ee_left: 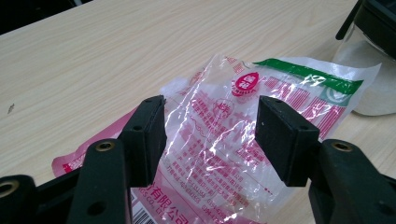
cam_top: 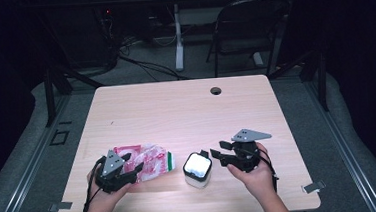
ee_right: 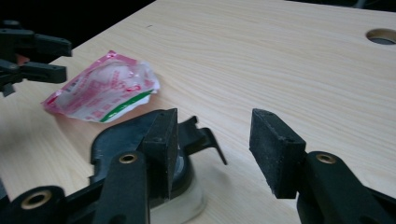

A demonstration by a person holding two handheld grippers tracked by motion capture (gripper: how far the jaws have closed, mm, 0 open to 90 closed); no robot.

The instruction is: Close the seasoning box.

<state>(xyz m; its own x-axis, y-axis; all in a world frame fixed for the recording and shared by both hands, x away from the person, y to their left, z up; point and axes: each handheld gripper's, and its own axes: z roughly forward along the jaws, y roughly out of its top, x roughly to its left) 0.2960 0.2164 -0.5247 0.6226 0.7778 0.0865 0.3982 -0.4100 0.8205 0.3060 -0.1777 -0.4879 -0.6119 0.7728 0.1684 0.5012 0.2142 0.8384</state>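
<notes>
A: Report the left gripper.

B: In the high view it sits at the lower left of the frame, held in the person's left hand. Its jaws stand apart with a clear gap, and nothing is pinched. In the left gripper view the two black pads hang over the plastic bag without pressing on it.

A: Locate the bag.

B: Plastic bag: crumpled, clear film with pink print and a green strip along one edge. It lies flat on the wooden table, lower left of centre in the high view, just beside the left gripper.

A: Report the right gripper.

B: Lower right of centre in the high view, in the right hand. Jaws spread wide, with nothing between them. In the right gripper view bare tabletop shows through the gap.

A: And the container?

B: Small clear container with a black lid, standing between the two grippers in the high view. In the right gripper view it sits at the lower left, behind the left-hand jaw. Whether that jaw touches it cannot be determined.
</notes>
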